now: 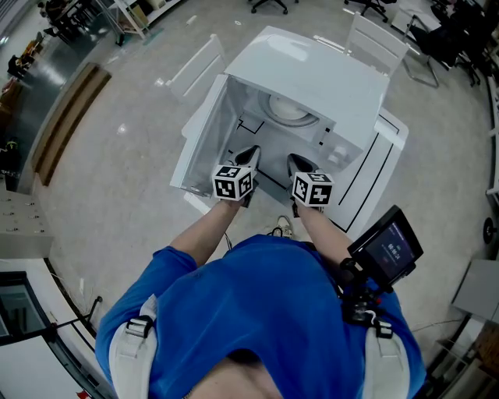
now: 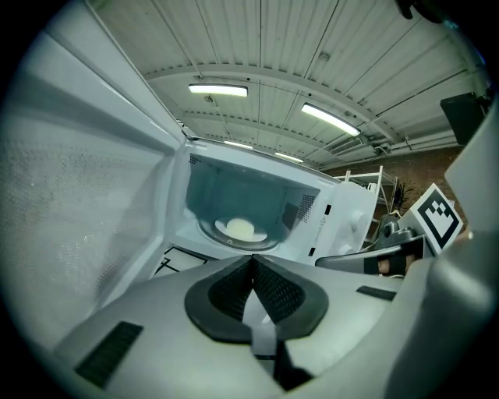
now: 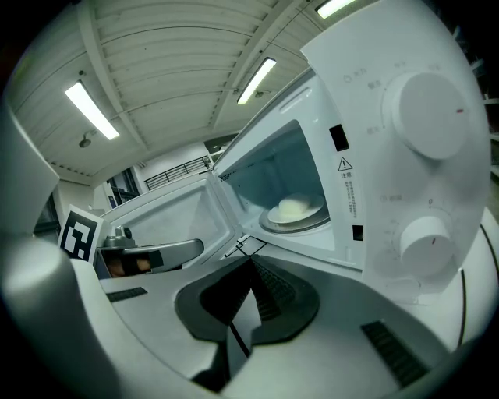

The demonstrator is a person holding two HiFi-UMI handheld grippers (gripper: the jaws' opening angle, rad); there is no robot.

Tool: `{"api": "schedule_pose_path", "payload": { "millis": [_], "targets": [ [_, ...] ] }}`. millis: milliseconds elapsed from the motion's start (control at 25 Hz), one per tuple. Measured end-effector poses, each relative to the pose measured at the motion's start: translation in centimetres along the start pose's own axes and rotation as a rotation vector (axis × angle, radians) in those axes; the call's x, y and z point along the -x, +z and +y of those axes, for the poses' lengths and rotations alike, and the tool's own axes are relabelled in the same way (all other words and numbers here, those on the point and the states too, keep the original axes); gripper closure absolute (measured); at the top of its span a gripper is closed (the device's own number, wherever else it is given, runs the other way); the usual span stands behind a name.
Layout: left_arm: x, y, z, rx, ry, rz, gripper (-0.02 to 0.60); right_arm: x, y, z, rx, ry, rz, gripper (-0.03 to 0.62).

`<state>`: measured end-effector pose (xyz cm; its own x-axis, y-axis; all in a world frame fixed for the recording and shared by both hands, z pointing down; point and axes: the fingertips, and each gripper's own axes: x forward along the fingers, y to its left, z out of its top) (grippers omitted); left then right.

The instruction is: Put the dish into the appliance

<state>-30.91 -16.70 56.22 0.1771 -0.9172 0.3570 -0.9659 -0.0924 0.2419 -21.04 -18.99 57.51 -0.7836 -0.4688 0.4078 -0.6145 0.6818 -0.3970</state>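
Note:
A white microwave [image 1: 312,74] stands with its door [image 1: 204,132] swung wide to the left. Inside, a white dish [image 1: 286,107] with a pale lump on it rests on the glass turntable [image 2: 237,234]; the dish [image 3: 296,209] also shows in the right gripper view. My left gripper [image 1: 251,154] and right gripper [image 1: 295,162] hover side by side just in front of the open cavity. Both are shut with nothing between the jaws. In the gripper views the left gripper [image 2: 253,259] and right gripper [image 3: 251,261] point at the cavity.
The microwave's control panel with two dials [image 3: 425,105] is at the right of the cavity. A phone on a mount [image 1: 386,248] sits at my right side. Office chairs [image 1: 374,8] and a wooden bench [image 1: 66,117] stand farther off on the floor.

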Motion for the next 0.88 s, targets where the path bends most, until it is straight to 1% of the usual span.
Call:
{"api": "schedule_pose_path", "payload": {
  "millis": [480, 880],
  "targets": [
    [0.12, 0.02, -0.14, 0.009, 0.004, -0.026, 0.575, 0.18, 0.08, 0.07, 0.009, 0.012, -0.01, 0.592],
    [0.41, 0.17, -0.08, 0.011, 0.008, -0.029, 0.575, 0.2, 0.14, 0.35, 0.008, 0.019, -0.012, 0.592]
  ]
}}
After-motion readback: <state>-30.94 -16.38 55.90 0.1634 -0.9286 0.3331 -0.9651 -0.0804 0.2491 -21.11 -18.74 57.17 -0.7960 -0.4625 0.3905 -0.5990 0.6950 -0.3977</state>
